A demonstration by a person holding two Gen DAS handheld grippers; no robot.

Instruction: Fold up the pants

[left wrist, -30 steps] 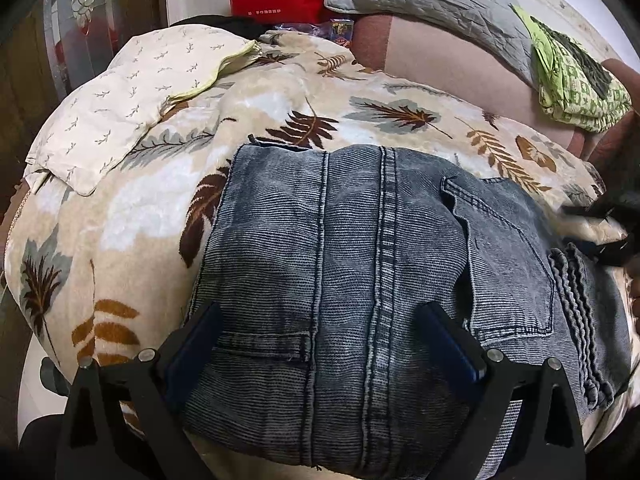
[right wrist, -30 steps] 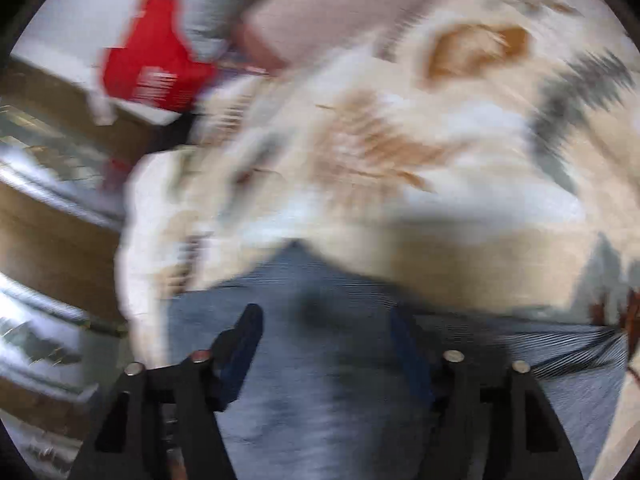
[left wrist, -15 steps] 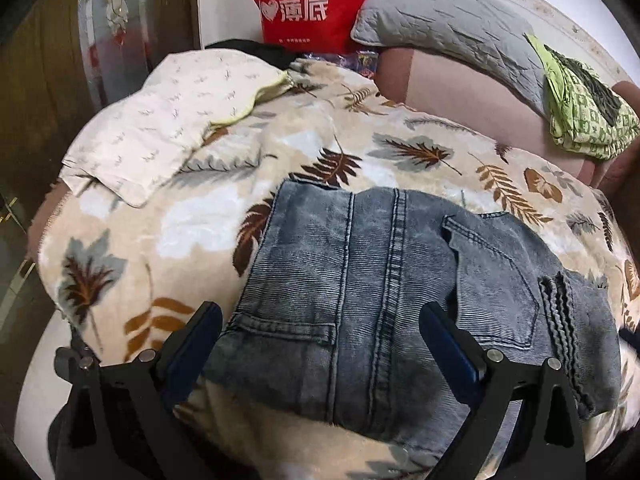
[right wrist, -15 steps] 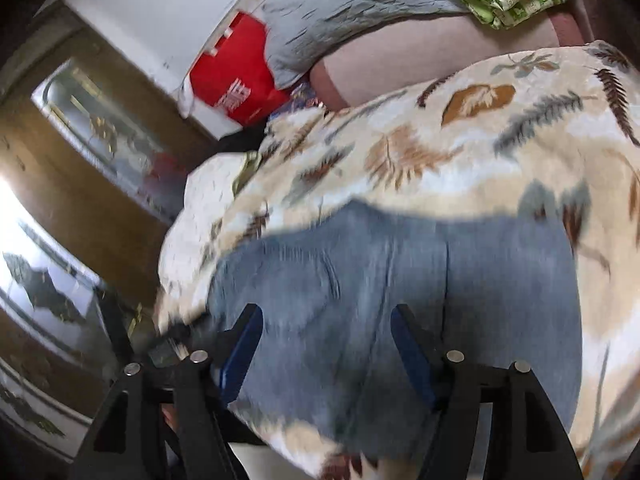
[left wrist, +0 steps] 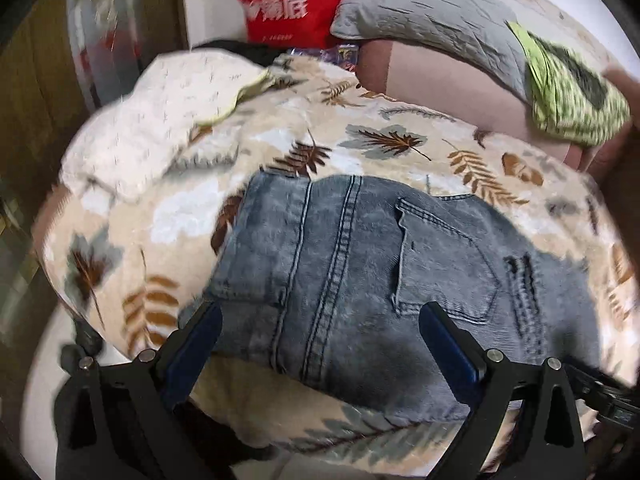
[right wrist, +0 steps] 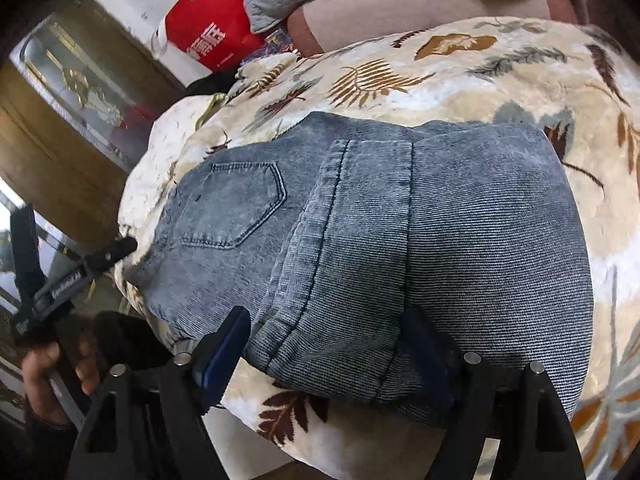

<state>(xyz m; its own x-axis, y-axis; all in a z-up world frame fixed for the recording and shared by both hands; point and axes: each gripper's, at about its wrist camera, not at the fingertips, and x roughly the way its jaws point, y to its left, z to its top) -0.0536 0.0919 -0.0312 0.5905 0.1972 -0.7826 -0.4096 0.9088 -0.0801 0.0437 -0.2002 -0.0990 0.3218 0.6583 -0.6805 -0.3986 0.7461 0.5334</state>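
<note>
The grey-blue denim pants lie folded into a compact rectangle on a cream blanket with a leaf print, back pocket facing up. They show in the right wrist view too. My left gripper is open and empty, just above the near edge of the pants. My right gripper is open and empty over the near edge of the fold. The left gripper also appears in the right wrist view, held in a hand beside the pants.
A red bag, a grey pillow and a green patterned cloth lie at the back on a pink sofa. A cream pillow lies at the left. A wooden cabinet stands at the left.
Both grippers have pulled back from the pants, which stay folded on the blanket. The right view has swung round and steadied over the fold.
</note>
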